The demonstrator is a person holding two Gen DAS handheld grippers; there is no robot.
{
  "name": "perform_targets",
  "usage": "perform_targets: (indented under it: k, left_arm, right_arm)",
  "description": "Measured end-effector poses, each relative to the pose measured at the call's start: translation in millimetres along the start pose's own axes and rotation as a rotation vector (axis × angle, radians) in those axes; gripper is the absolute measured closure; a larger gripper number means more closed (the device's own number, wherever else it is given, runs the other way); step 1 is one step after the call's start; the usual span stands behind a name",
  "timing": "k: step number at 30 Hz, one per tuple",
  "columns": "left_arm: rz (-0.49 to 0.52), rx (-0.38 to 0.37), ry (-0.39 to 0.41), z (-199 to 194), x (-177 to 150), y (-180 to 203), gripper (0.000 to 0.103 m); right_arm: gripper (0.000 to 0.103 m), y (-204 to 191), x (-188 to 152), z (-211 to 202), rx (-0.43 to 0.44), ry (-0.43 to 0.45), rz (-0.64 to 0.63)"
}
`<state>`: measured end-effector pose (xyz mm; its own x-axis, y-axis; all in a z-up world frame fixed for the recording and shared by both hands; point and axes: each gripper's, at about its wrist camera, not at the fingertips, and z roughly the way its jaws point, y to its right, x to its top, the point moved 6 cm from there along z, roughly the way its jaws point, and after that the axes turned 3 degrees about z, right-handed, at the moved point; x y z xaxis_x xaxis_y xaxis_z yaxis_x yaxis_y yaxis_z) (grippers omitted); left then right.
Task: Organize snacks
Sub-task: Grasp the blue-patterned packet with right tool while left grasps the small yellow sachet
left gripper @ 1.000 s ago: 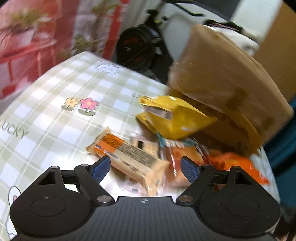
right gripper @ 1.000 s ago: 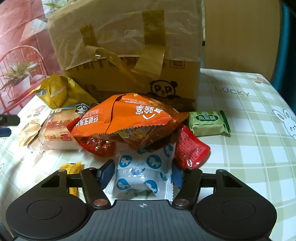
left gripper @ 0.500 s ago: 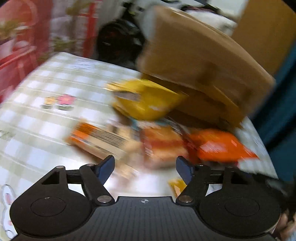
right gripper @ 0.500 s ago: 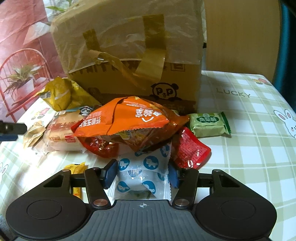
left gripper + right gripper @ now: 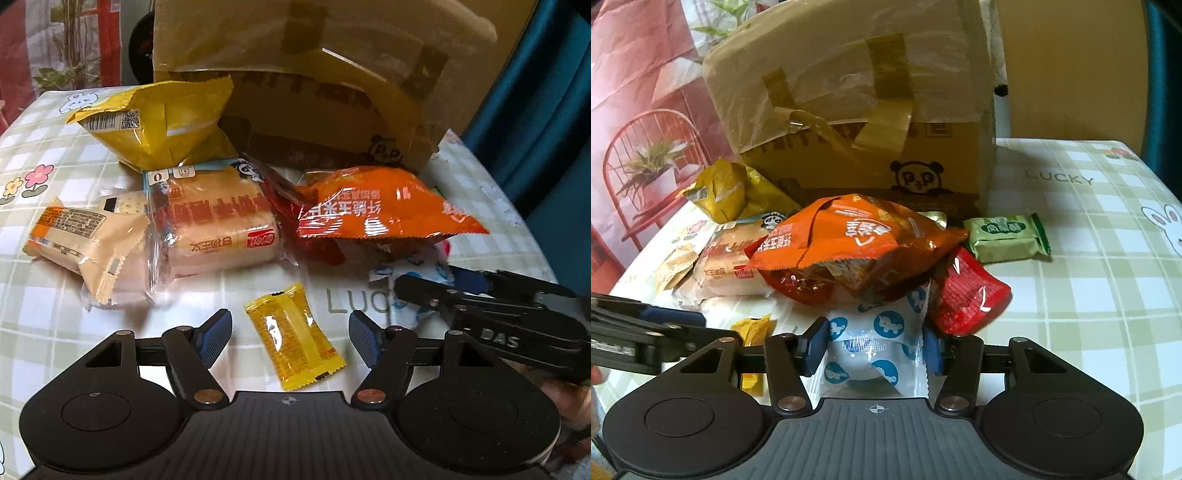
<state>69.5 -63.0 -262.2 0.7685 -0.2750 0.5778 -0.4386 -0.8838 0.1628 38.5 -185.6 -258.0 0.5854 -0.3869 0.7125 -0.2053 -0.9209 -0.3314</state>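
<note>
The right hand-held gripper (image 5: 873,345) has just been closing on the white-and-blue packet (image 5: 877,341), its pads now pressing the wrapper at the near edge of the snack pile, while the left hand-held gripper (image 5: 290,338), also narrowing, stands released around the small yellow packet (image 5: 295,338) lying flat on the table (image 5: 48,314) without touching it. Both pickups look under way, so next each should lift clear. Beyond, toward twelve o'clock, lie the orange bag (image 5: 857,247) and the cardboard box (image 5: 864,110).
</note>
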Motion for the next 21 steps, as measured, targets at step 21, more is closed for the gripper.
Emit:
perform_targets:
  k: [21]
  left_arm:
    - [0.056, 0.082, 0.046, -1, -7, -6, 0.070]
  right_arm:
    - [0.055, 11, -11, -13, 0.036, 0.036, 0.055]
